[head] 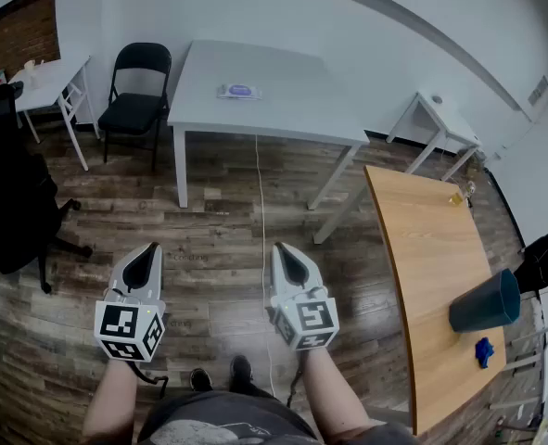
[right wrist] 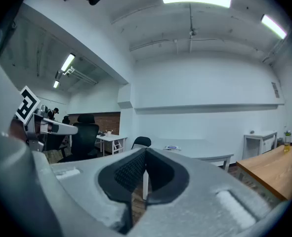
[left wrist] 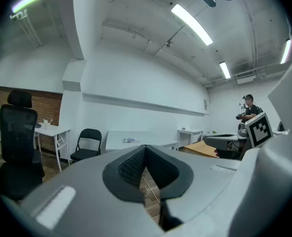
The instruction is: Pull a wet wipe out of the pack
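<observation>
The wet wipe pack [head: 239, 92] lies flat on the grey table [head: 283, 109] at the far side of the room; it shows small in the left gripper view as the pack [left wrist: 130, 140] and in the right gripper view as the pack [right wrist: 172, 147]. My left gripper [head: 150, 251] and right gripper [head: 280, 249] are held low over the wooden floor, side by side, pointing level toward that table and well short of it. Both are shut with nothing between the jaws. The left gripper [left wrist: 146, 147] and right gripper [right wrist: 146, 151] show their pads meeting.
A black folding chair [head: 137, 89] stands left of the grey table, a small white table [head: 46, 82] further left, an office chair [head: 19, 211] at the left edge. A wooden table [head: 436, 258] with a teal bin [head: 486, 302] lies to the right. A cable [head: 261, 202] runs across the floor.
</observation>
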Action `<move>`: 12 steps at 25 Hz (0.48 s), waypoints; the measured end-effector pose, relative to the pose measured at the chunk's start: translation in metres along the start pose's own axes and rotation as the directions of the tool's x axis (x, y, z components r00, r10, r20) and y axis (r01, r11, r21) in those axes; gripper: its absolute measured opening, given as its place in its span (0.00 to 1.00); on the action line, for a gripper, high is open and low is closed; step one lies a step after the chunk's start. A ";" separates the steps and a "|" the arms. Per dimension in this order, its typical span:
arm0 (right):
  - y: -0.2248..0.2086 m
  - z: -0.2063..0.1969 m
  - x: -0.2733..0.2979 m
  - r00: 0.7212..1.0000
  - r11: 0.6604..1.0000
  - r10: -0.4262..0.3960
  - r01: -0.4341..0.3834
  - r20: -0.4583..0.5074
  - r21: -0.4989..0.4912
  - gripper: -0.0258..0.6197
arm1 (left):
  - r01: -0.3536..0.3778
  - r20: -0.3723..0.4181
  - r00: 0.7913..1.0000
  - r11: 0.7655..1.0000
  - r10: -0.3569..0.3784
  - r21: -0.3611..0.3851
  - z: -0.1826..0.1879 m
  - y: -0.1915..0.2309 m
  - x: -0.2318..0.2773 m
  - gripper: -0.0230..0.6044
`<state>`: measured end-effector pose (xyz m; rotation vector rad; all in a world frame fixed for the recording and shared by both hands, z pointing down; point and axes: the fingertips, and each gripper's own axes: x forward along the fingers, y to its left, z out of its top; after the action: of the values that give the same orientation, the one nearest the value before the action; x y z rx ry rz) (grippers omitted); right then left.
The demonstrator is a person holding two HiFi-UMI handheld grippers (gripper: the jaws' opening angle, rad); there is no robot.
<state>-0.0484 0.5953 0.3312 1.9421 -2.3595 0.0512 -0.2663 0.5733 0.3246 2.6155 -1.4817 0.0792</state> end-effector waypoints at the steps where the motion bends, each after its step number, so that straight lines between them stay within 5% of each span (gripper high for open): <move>1: 0.000 -0.001 0.000 1.000 1.000 0.000 0.000 -0.002 0.003 0.02 | 0.000 -0.003 1.000 1.000 0.000 0.001 -0.001 0.001 -0.001 0.06; 12: 0.022 -0.003 -0.007 1.000 0.999 0.015 -0.015 0.011 -0.033 0.02 | 0.010 -0.015 1.000 0.998 -0.011 -0.067 -0.010 0.008 -0.014 0.07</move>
<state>-0.0688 0.6067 0.3339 1.9156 -2.3667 0.0030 -0.2799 0.5826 0.3337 2.5645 -1.4398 0.0474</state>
